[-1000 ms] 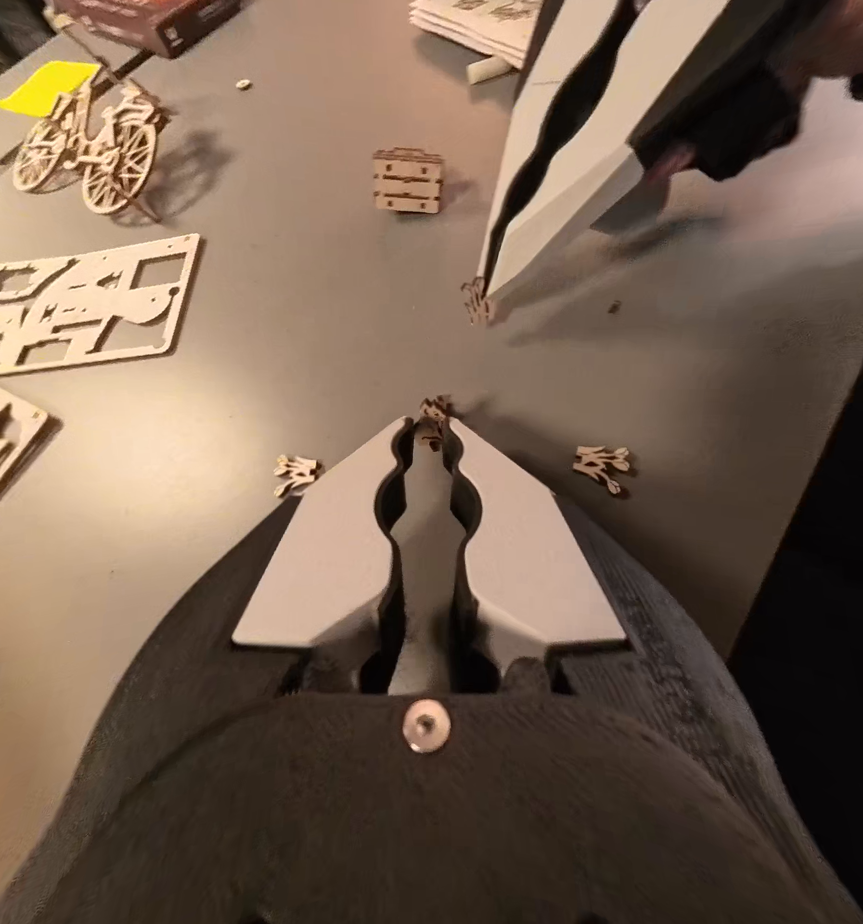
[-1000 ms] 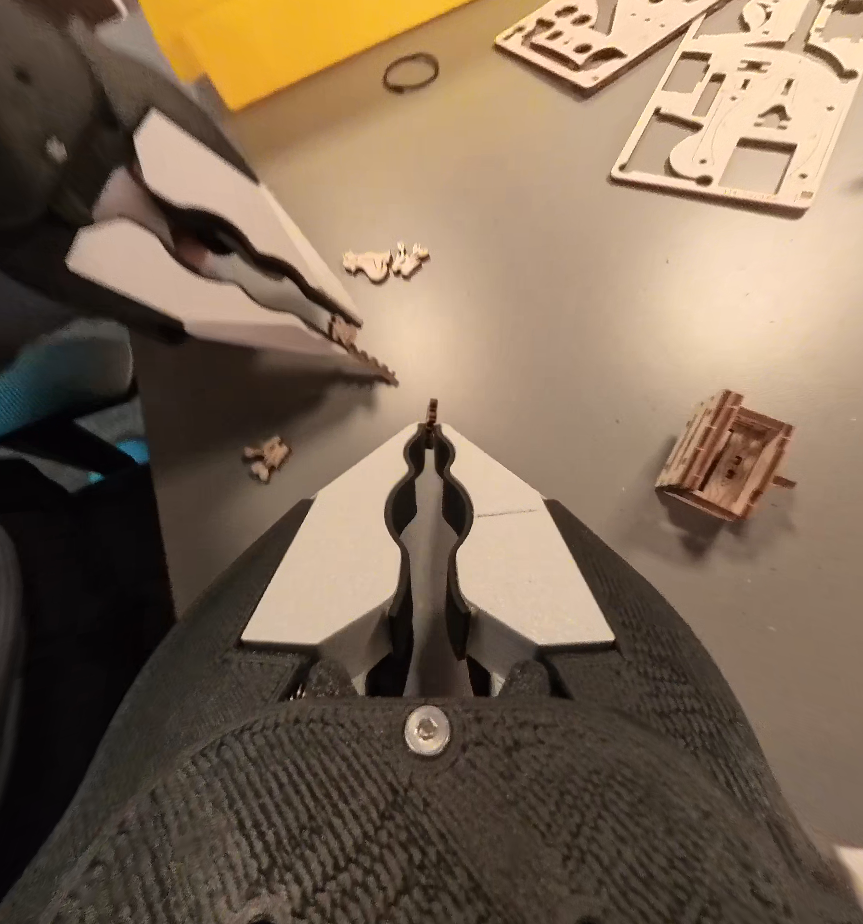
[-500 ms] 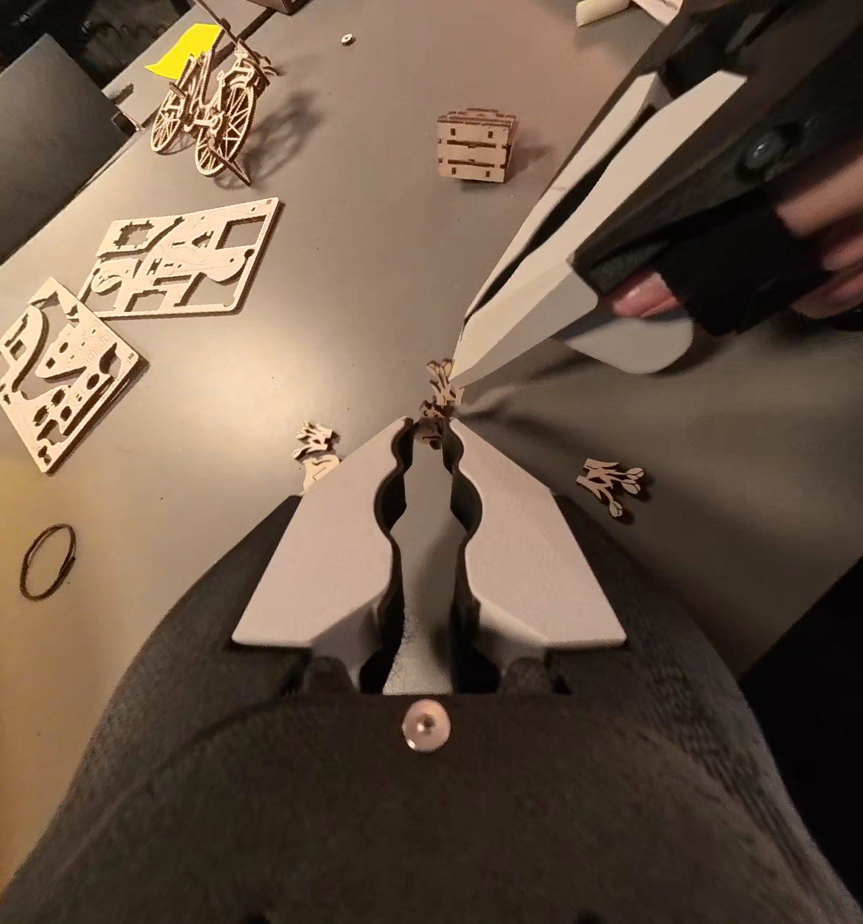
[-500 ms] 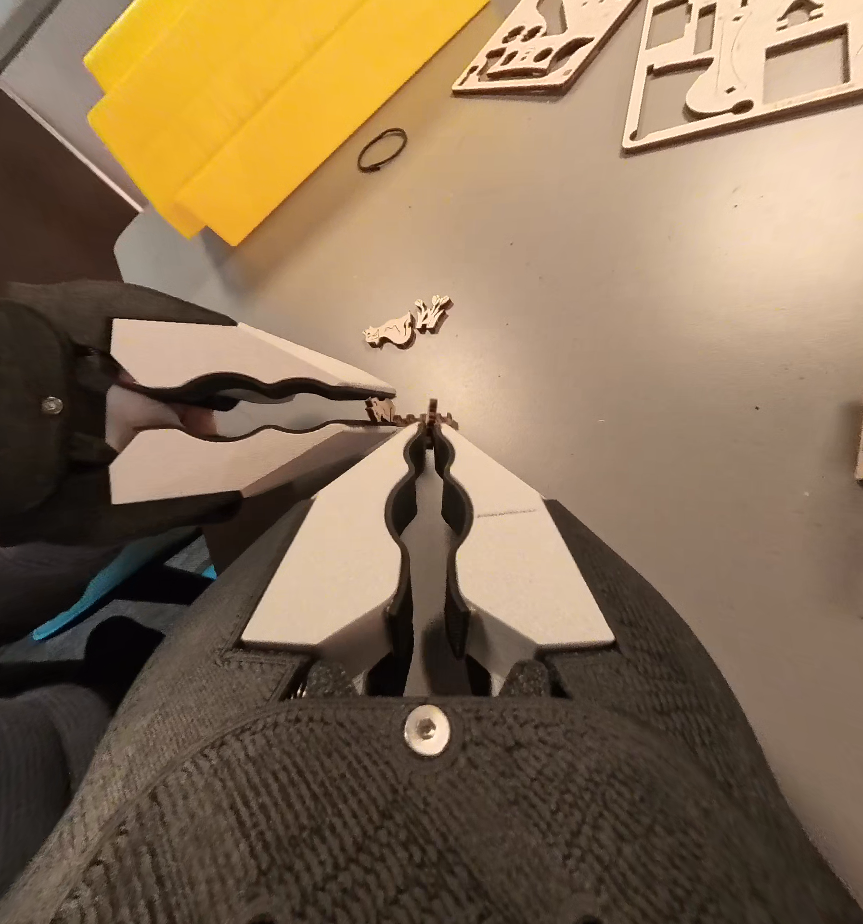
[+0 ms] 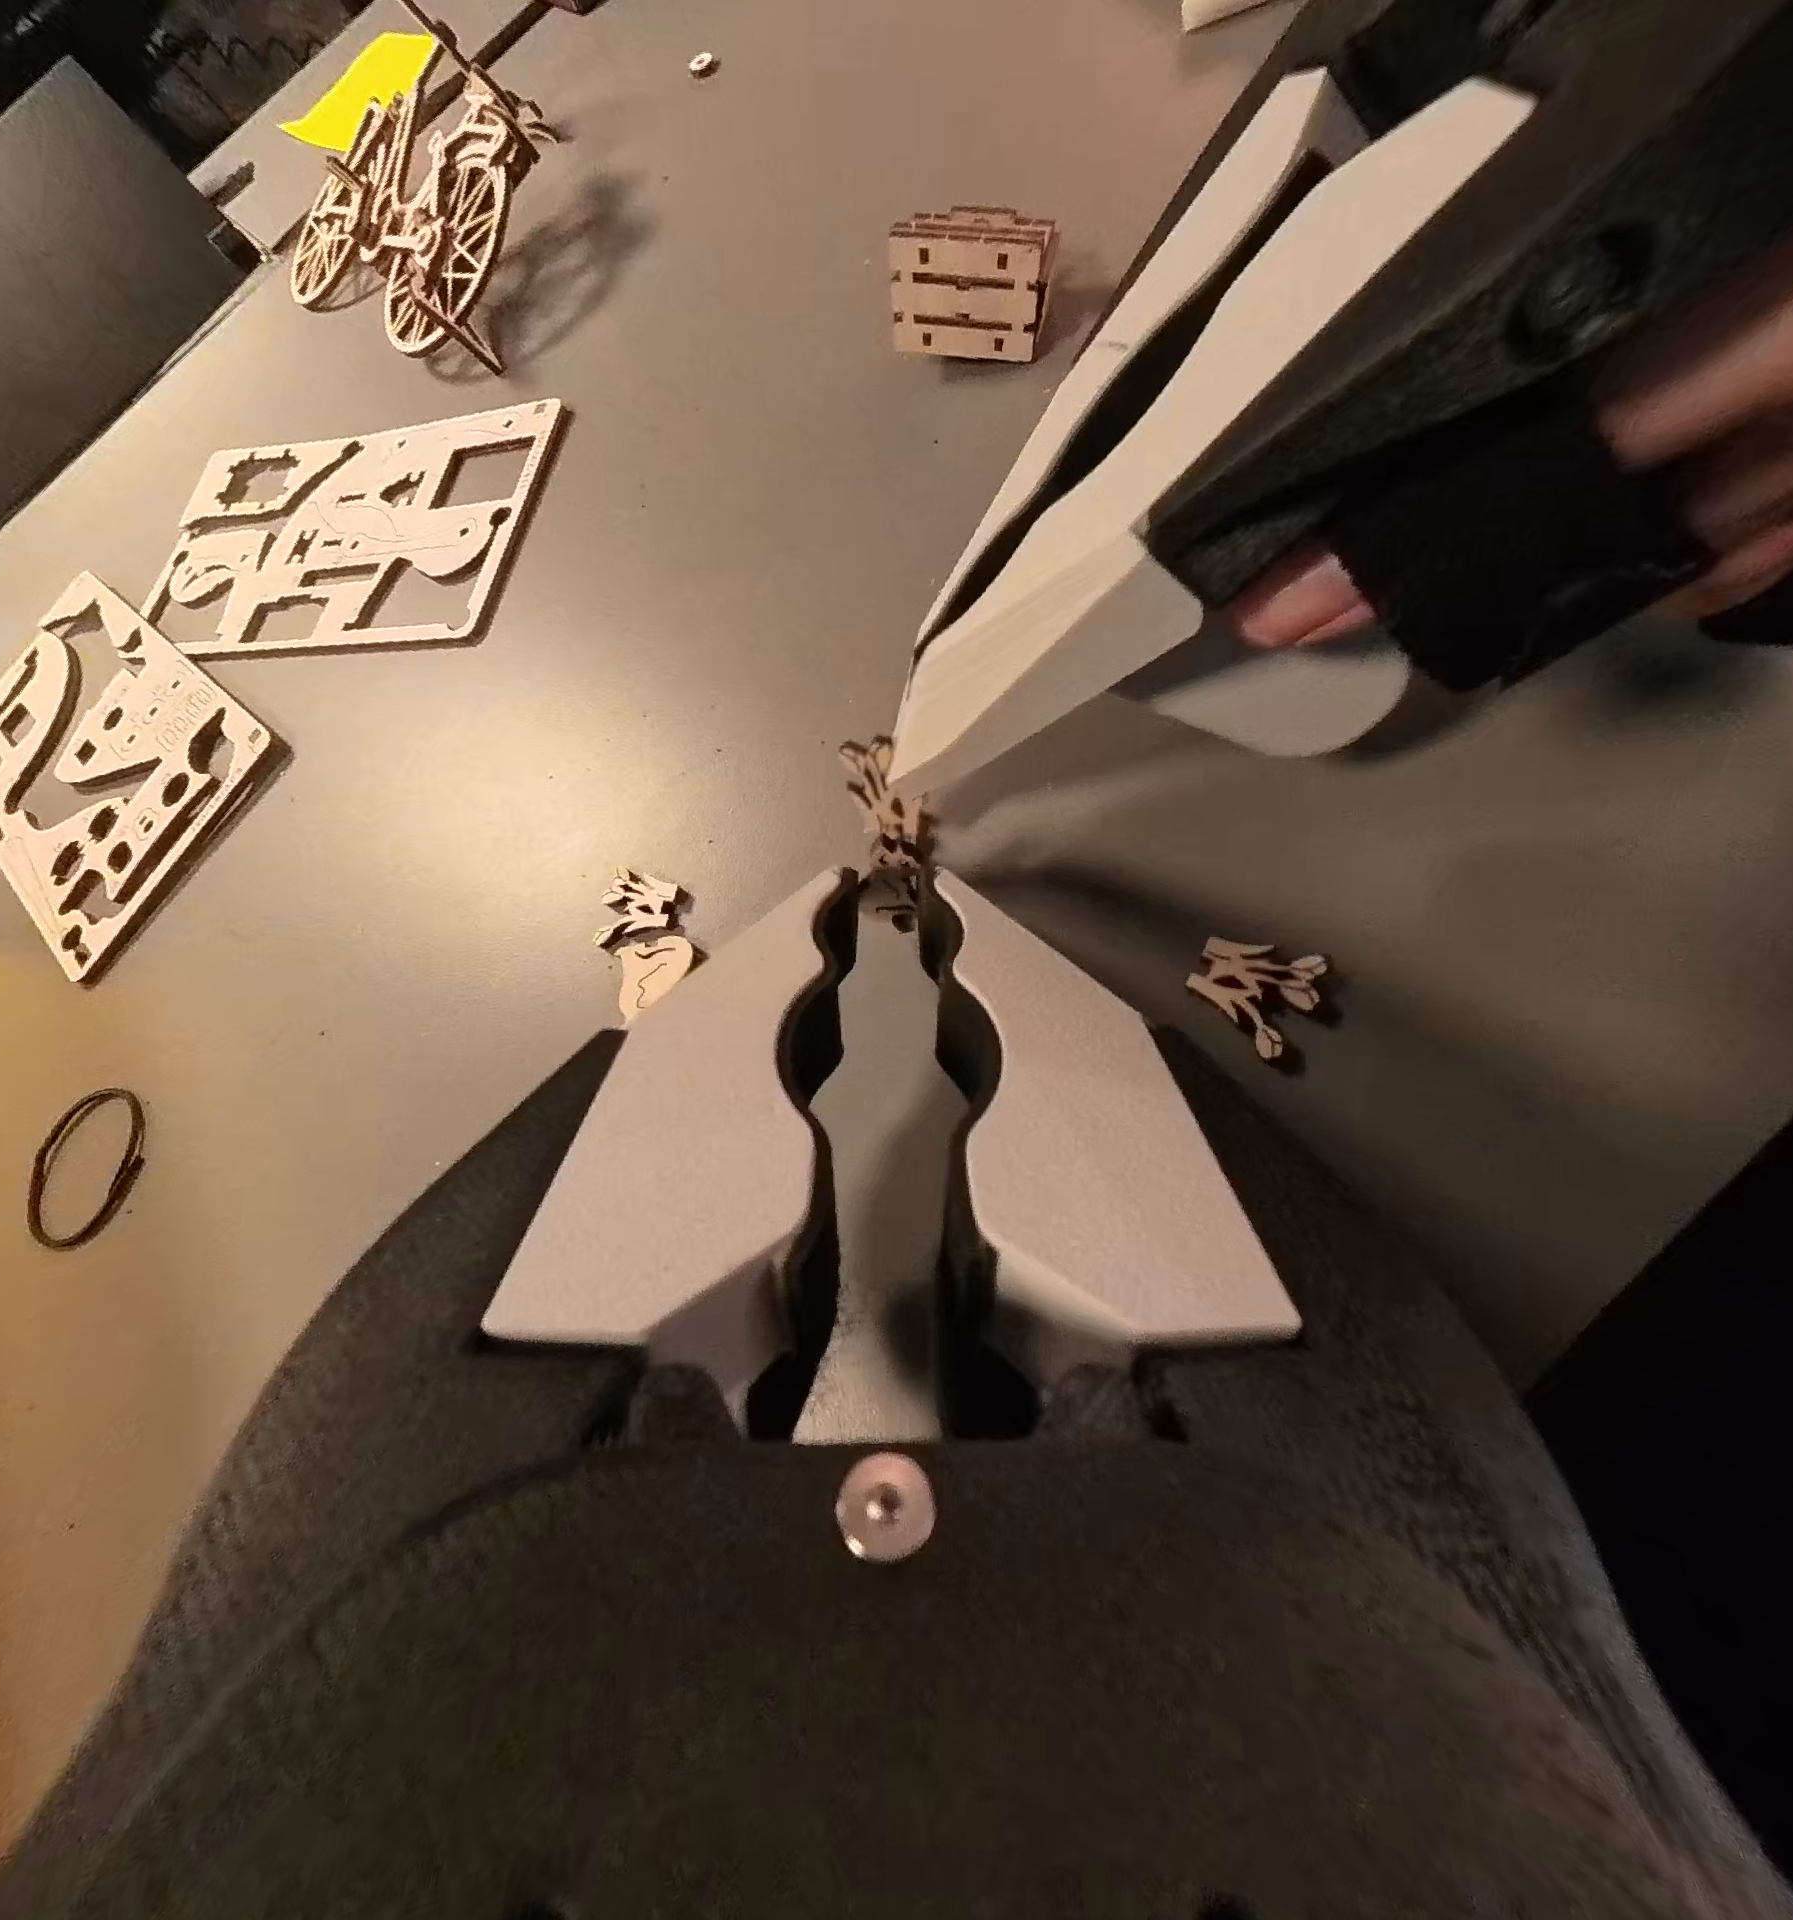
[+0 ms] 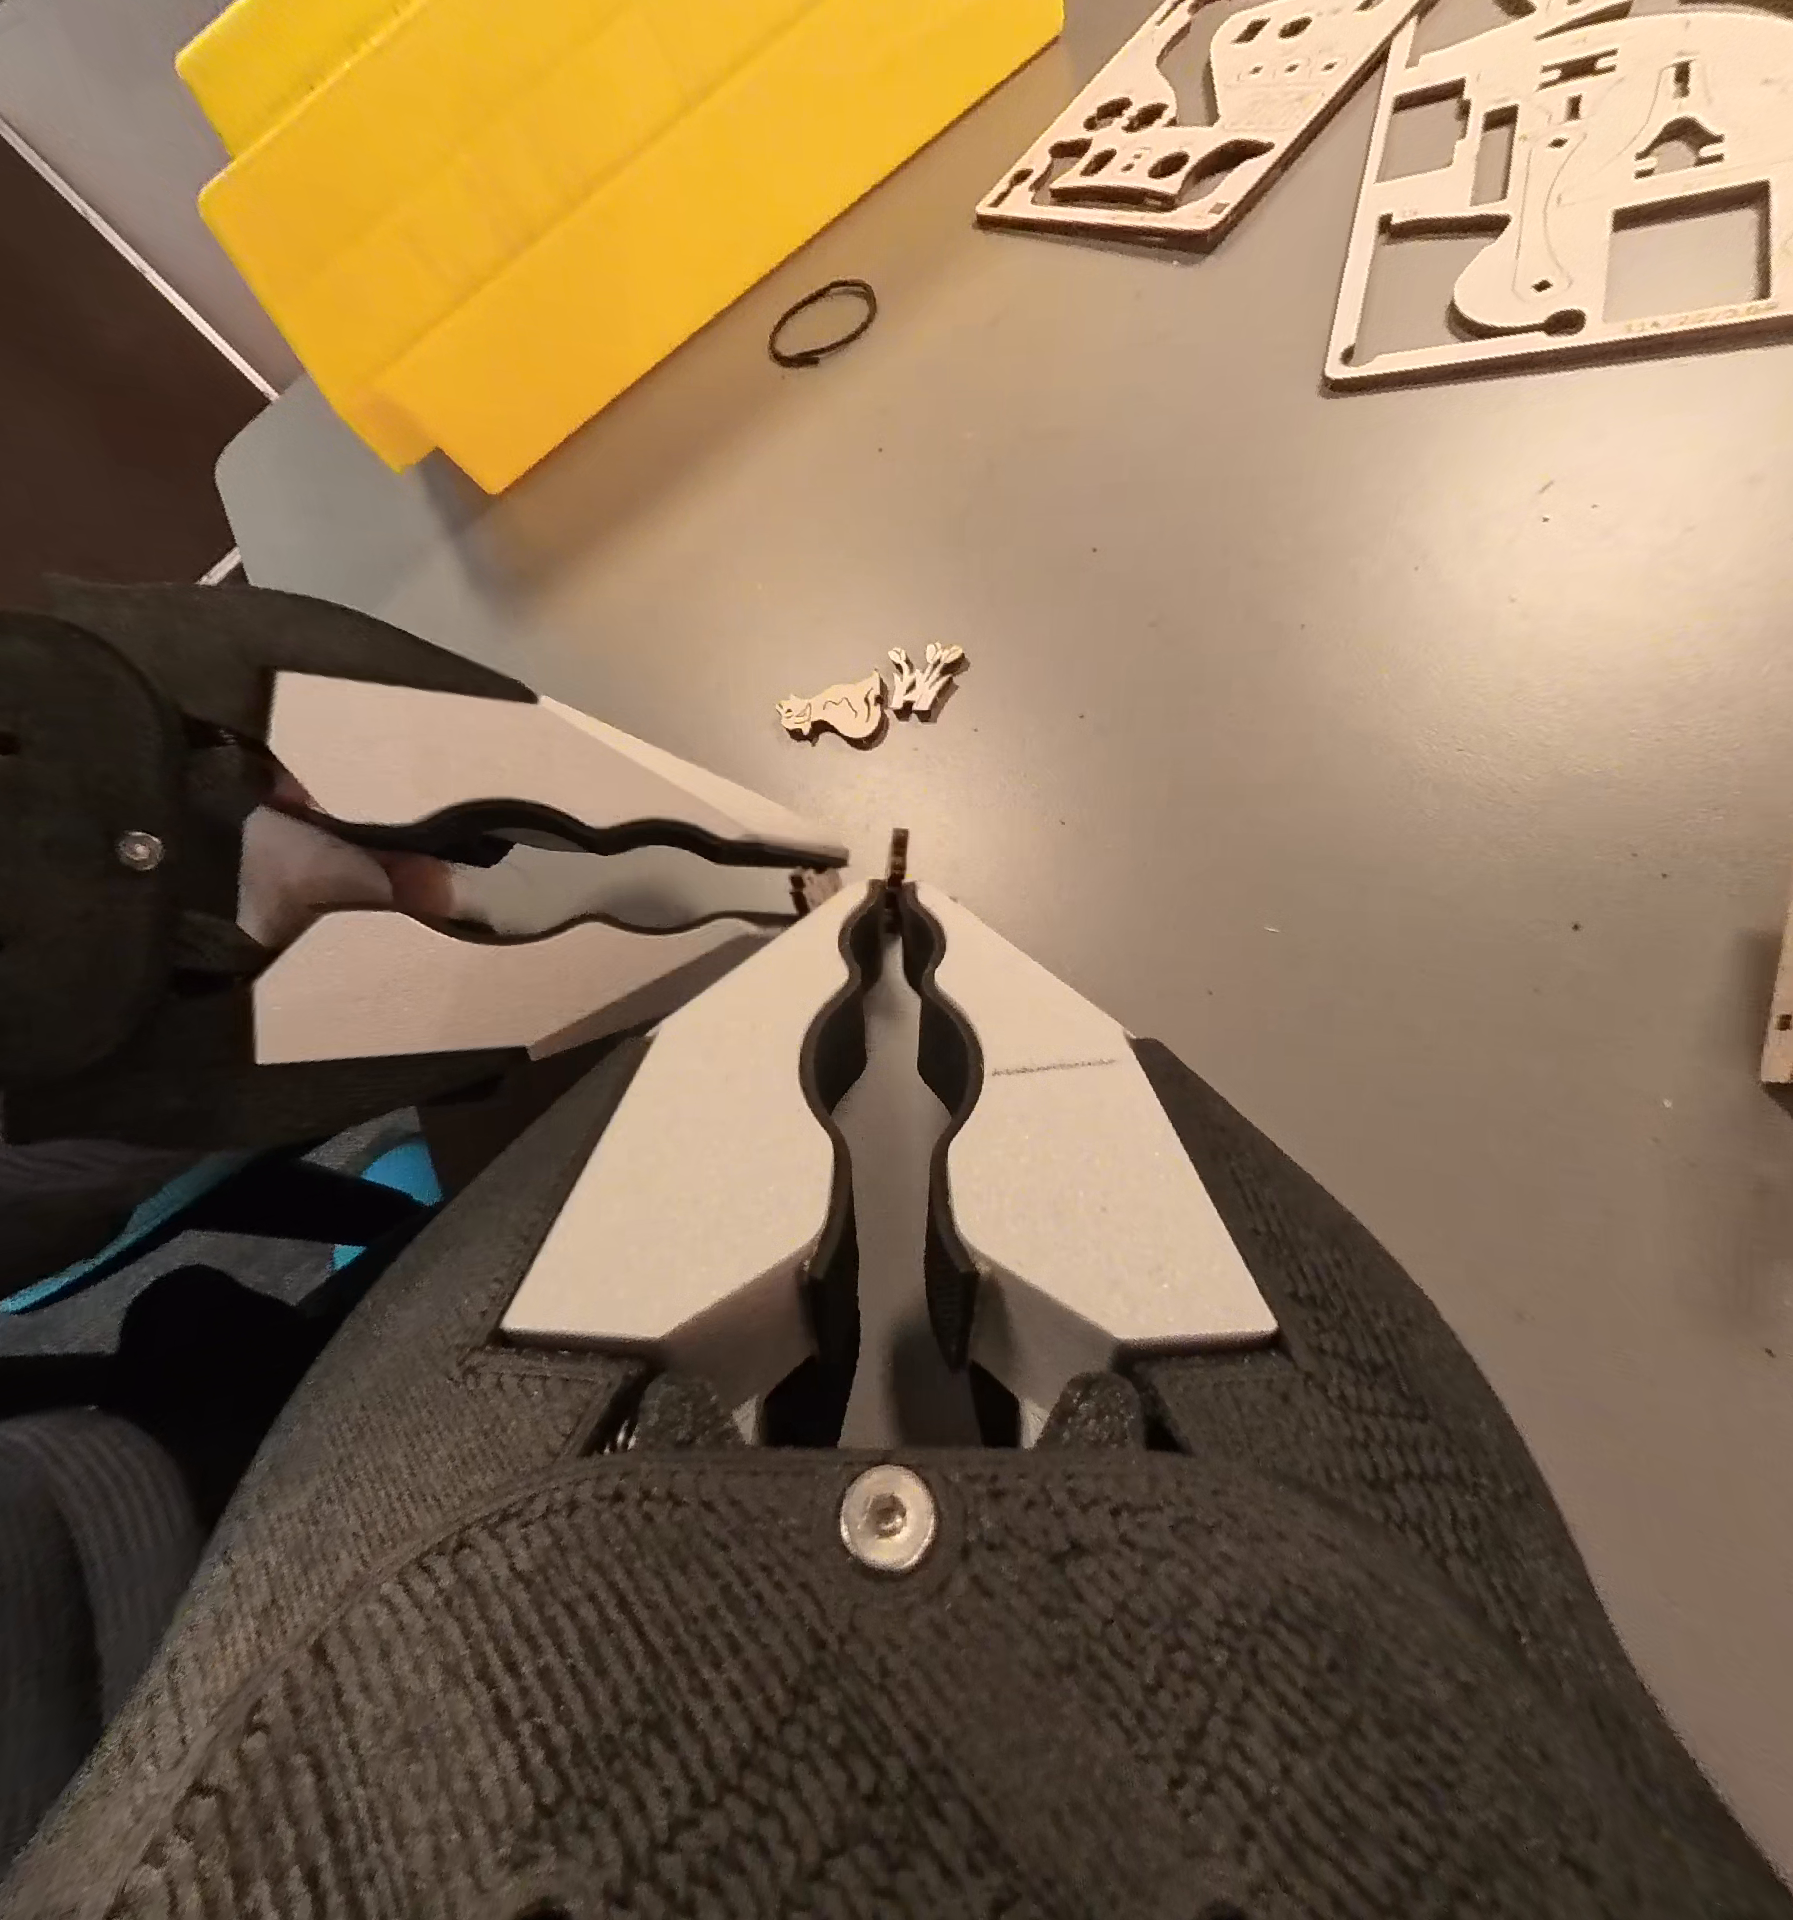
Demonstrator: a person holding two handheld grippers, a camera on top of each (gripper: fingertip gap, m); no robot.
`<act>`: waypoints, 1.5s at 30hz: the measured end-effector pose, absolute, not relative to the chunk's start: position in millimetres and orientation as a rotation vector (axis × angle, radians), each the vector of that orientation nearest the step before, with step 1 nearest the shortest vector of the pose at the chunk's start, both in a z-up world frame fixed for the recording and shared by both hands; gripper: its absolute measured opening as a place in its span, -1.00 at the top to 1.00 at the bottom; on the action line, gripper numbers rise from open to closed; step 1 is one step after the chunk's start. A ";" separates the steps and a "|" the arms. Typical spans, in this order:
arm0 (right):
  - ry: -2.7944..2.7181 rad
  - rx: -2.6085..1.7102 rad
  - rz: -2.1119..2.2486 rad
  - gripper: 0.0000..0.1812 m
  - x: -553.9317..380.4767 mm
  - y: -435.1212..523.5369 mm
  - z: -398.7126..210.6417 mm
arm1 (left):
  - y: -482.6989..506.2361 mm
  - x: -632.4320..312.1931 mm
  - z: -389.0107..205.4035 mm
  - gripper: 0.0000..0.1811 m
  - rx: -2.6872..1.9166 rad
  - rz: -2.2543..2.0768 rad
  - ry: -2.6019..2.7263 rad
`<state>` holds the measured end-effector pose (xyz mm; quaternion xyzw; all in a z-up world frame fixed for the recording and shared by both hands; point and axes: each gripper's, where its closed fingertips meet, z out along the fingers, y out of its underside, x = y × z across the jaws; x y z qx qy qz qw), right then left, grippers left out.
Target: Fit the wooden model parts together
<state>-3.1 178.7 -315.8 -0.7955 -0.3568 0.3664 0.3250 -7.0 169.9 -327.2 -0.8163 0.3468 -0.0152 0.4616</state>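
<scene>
The mating step is in hand. A small base piece is pinched at the tips of the left gripper, and a plant-shaped cutout is pinched edge-on at the tips of the right gripper. The two parts are held above the grey table, near its front edge, touching or nearly so; whether tab and slot are already seated cannot be told. The next move is judged to call for fine alignment and a gentle push together. Spare cutouts are left lying flat toward the table's middle, a wooden bicycle toward its far edge.
</scene>
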 end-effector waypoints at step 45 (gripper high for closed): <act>-1.146 -2.119 0.907 1.00 -15.9 165.3 -323.6 | 166.1 -13.9 -330.8 0.90 -2.029 -0.129 0.887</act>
